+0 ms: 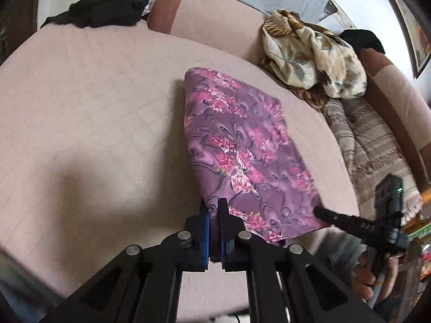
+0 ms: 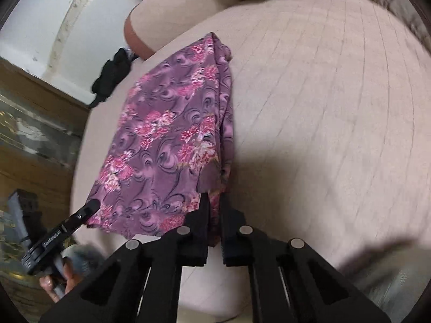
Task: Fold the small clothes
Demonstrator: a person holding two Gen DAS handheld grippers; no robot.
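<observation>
Nearest my left wrist camera is my left hand-held gripper: black angular linkage arms with round silver pins, and blue-edged pads pressed together on the near corner of the purple floral cloth. In my right wrist view my right hand-held gripper has the same black build, its jaws pinching the other near corner of the same cloth, a strip of fabric showing between the pads.

The cloth is thin and soft, mauve with dark swirls and pink-and-white blossom clusters. It is folded into a long, roughly rectangular panel with a narrower far end. Its long axis runs away from me, from the pinched near edge to the far end, which rests on the sofa seat. The seat is a pale pinkish-beige woven surface with a faint grid of quilt lines.

Only the left view shows my right hand wrapped round its handle, and, further off to the right, a fringed striped throw and a crumpled cream leaf-print cloth against the sofa back. Only the right view shows my left hand low at the left edge, and the stacked layers along the cloth's right side.

Furthest off in both views, a rumpled black garment lies at the seat's far edge, beside the rounded brown-and-beige bolster.
</observation>
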